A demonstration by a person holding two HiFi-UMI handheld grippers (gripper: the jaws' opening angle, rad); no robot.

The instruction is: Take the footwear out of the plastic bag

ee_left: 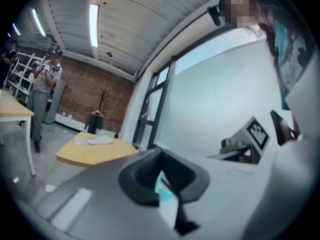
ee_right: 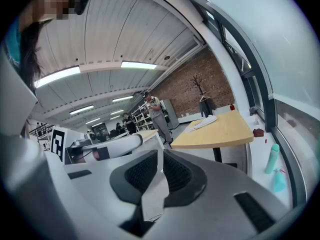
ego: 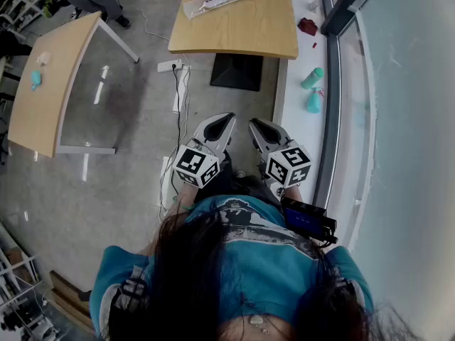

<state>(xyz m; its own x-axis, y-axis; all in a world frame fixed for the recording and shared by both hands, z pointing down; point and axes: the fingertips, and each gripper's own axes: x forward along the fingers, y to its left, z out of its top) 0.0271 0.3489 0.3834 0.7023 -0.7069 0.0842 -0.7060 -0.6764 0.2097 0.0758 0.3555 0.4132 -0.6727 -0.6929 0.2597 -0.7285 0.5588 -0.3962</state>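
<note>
Left gripper (ee_left: 161, 159), fingers (ee_left: 140, 176) together, wooden table (ee_left: 95, 153) beyond

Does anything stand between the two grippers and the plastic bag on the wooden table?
Nothing visible does. The plastic bag lies on the far part of the table; its near part is bare. The left gripper and the right gripper are held close to the person's body, short of the table.

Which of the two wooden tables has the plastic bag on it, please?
The table by the window ledge holds the bag; the left table doesn't.
</note>
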